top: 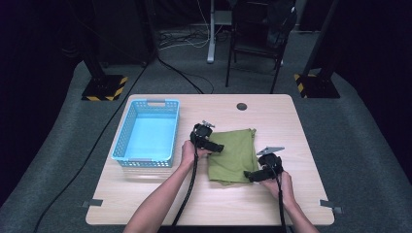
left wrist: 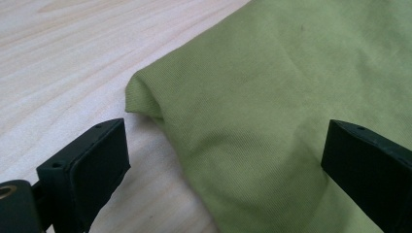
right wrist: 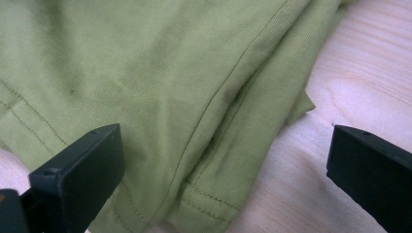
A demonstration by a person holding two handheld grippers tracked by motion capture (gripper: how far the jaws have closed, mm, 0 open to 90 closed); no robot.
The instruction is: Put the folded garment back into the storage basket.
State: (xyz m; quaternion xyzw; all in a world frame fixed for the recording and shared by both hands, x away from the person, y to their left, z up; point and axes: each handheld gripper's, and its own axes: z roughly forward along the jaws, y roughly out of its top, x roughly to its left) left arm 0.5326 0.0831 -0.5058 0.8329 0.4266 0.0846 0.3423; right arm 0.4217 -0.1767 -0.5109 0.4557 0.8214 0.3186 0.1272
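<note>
We find the folded green garment (top: 233, 155) lying flat on the table (top: 145, 194), right of the empty blue basket (top: 147, 137). Left gripper (top: 214, 146) and right gripper (top: 248, 174) flank it, jaws wide, nothing grasped. Transfer to basket appears outstanding.

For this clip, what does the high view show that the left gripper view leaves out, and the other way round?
High view alone: the blue basket left of the cloth, both hands, the right tool at the cloth's near right edge, the whole table, and the chair and floor behind it.

Left gripper view alone: the fabric's fine weave, a rounded folded corner lifting slightly off the wood, and its own jaws standing wide apart over that edge.

Both: the green cloth, the light wood tabletop, and the left tool at the cloth's left side.
</note>
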